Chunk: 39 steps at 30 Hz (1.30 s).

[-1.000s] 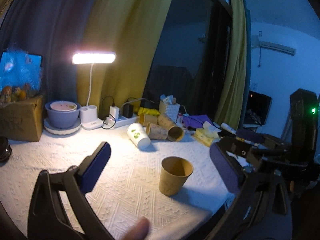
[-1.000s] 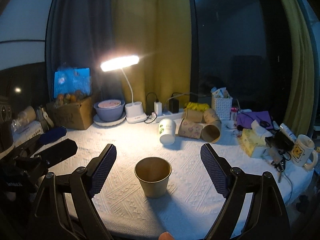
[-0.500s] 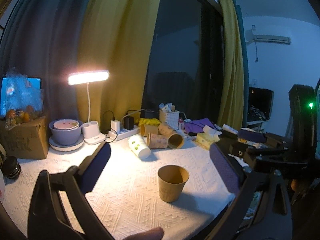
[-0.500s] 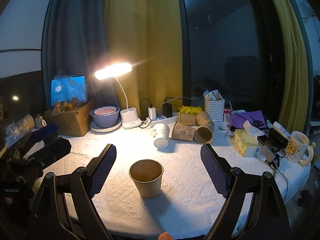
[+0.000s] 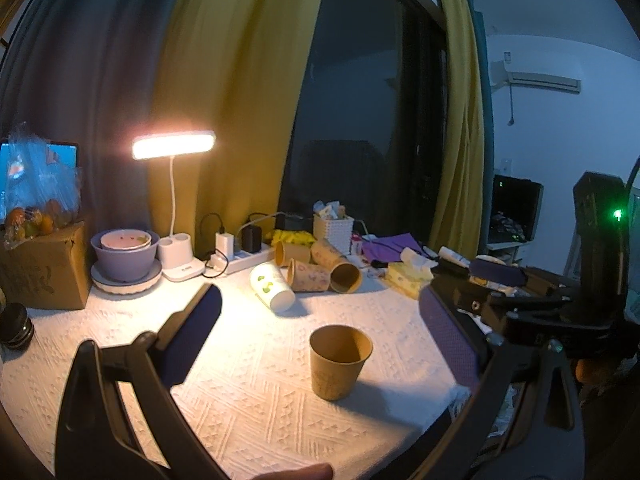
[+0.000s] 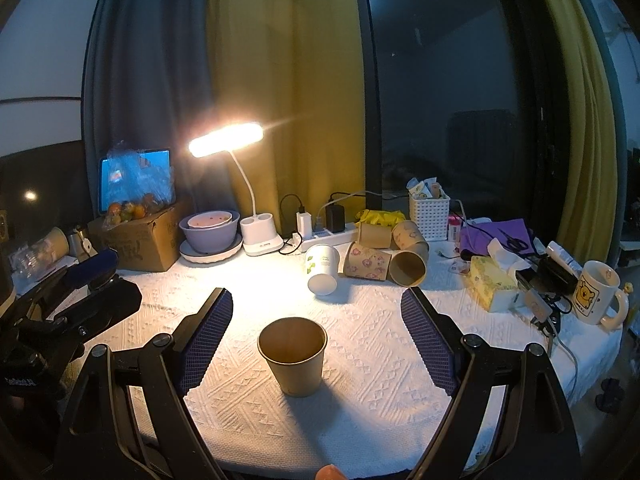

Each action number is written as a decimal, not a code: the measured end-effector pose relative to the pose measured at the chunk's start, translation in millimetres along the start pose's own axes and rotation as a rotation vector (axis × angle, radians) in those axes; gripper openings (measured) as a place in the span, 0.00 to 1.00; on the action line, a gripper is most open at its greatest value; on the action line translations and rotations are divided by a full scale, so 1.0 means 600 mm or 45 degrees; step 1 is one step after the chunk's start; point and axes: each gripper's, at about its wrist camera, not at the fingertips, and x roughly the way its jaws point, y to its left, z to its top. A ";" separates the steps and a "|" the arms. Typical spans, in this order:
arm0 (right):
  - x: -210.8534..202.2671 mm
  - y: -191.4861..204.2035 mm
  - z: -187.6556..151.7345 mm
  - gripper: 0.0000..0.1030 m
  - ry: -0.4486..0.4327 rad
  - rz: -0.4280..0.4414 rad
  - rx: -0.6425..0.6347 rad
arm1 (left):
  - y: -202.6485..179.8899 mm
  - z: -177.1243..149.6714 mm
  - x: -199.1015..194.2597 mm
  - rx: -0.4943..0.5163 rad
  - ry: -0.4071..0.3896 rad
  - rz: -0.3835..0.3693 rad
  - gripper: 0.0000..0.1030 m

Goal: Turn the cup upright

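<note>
A brown paper cup (image 5: pixel 338 362) stands upright, mouth up, on the white textured tablecloth (image 5: pixel 248 408); it also shows in the right wrist view (image 6: pixel 294 354). My left gripper (image 5: pixel 320 328) is open and empty, held back from the cup, with the cup between its fingers in view. My right gripper (image 6: pixel 318 336) is open and empty, also behind the cup, touching nothing. The right gripper appears at the right of the left wrist view (image 5: pixel 520 300), and the left gripper at the left of the right wrist view (image 6: pixel 72 300).
Behind the cup lie a white cup (image 6: pixel 322 268) and several brown cups (image 6: pixel 384 256) on their sides. A lit desk lamp (image 6: pixel 256 200), bowls (image 6: pixel 210 230), a cardboard box (image 6: pixel 138 240), a power strip, a basket, a tissue box (image 6: pixel 490 282) and a mug (image 6: pixel 598 298) line the back and right.
Both grippers have drawn back and lifted slightly, so the cup looks a little smaller and farther. The cup has stayed upright in place.
</note>
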 end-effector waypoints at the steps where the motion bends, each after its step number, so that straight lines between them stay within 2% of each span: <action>1: 0.001 0.000 -0.001 0.86 0.001 0.000 -0.001 | 0.000 0.000 0.000 0.000 0.002 -0.002 0.97; 9: 0.005 0.003 -0.004 0.86 0.007 -0.001 -0.002 | -0.006 -0.005 0.003 0.000 0.019 -0.031 0.97; 39: 0.024 0.009 -0.019 0.86 0.048 0.001 -0.008 | -0.001 -0.020 0.012 -0.031 0.042 -0.023 0.97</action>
